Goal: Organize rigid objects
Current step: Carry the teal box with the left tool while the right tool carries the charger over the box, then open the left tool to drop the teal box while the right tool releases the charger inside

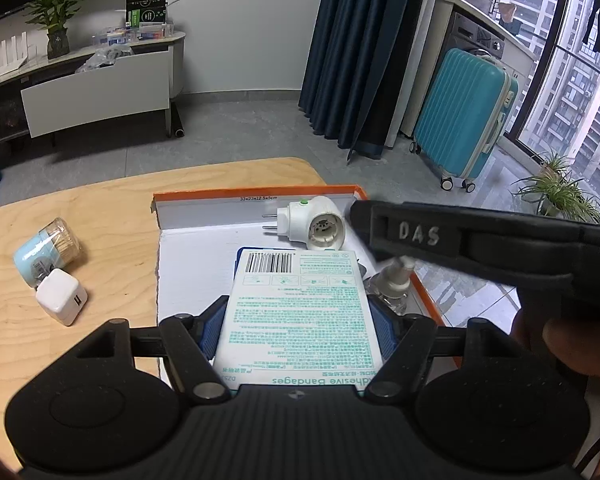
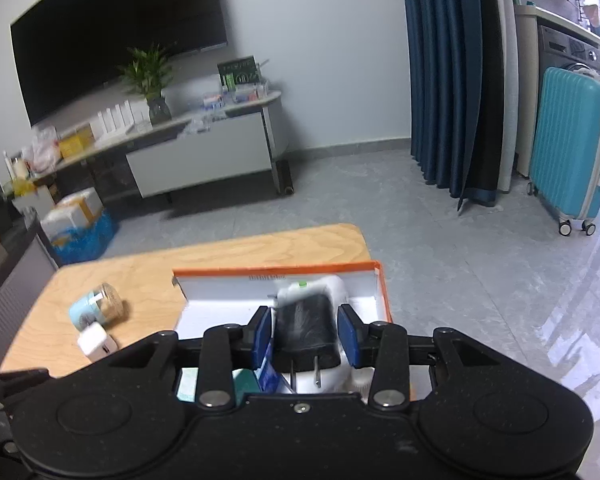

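My left gripper is shut on a white box of adhesive bandages with green print and holds it over the orange-rimmed white box. In that box lie a white plug adapter and a clear bottle. My right gripper has its blue pads on either side of a black plug charger, prongs toward the camera, above the same orange box; a small gap shows beside each pad. A white USB charger and a toothpick jar lie on the wooden table.
The right tool's black body crosses the right side of the left wrist view. Beyond the table are grey floor, a TV cabinet, dark blue curtains and a teal suitcase.
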Motion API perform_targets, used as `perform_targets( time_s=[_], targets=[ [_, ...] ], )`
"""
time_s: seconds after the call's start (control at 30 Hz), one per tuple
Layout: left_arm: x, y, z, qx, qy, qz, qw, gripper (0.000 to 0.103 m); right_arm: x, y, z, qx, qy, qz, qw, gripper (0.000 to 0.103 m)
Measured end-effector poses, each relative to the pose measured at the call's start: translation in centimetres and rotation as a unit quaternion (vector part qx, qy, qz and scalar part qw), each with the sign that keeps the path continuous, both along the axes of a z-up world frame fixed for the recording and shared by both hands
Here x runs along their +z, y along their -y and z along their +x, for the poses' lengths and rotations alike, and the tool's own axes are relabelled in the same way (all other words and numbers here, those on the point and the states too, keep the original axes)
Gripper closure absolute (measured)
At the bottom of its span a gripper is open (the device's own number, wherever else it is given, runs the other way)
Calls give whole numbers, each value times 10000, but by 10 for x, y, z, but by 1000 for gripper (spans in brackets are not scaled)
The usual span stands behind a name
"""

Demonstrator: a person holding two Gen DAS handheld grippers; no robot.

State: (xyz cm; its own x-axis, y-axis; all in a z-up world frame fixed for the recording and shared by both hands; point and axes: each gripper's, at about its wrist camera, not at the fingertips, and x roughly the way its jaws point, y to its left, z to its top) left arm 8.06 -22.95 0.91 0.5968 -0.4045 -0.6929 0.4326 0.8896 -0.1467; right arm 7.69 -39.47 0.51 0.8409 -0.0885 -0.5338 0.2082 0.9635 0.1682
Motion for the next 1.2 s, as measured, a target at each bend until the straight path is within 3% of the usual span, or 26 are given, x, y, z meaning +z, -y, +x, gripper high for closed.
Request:
perform_targets(
  time_s=[0.47, 0.77, 0.83, 0.9, 1.2],
  targets=[
    [-1, 1, -13, -143, -119, -170, 9997, 31, 16, 13, -51, -336, 320, -113, 9989, 51],
    [-9, 26, -40, -793, -363, -337, 9956, 31, 18, 14, -74, -520, 341, -143, 9980, 51],
    [-11, 29, -43, -908, -373, -323, 9946, 26, 21, 13, -77, -531, 371, -150, 9978, 51],
    [-10, 28, -44, -866, -332, -317, 9952, 19, 24, 13, -79, -530, 411, -171, 9976, 51],
    [-1, -6, -33, -132, -208, -146, 9996, 16, 27, -16, -72, -248, 428, -183, 9986, 46]
  ],
)
